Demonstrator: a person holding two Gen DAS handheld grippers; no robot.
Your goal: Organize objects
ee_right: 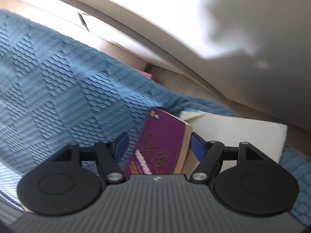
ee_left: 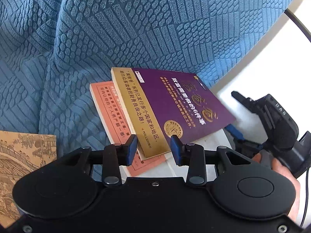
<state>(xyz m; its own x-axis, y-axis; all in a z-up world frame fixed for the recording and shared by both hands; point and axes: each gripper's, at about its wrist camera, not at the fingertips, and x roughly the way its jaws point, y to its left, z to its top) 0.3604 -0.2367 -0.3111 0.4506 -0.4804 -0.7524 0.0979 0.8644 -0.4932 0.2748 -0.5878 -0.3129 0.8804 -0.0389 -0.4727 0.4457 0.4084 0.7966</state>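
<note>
A purple and gold book [ee_left: 175,104] lies tilted on top of an orange book [ee_left: 114,120], over a white book [ee_left: 206,145], all on a blue textured cover [ee_left: 116,29]. My left gripper [ee_left: 153,149] is open and empty, its blue pads just before the near edge of the purple book. My right gripper [ee_left: 252,116] is at the right side of the purple book, one blue pad under its edge. In the right wrist view my right gripper [ee_right: 159,145] is open, its jaws on either side of the purple book [ee_right: 161,147], one pad apart from the cover. The view is blurred.
A brown book with an old painting [ee_left: 23,165] lies at the left on the blue cover. The white book [ee_right: 243,134] sits to the right of the purple one. A pale wall and floor [ee_right: 175,38] run beyond the cover's edge.
</note>
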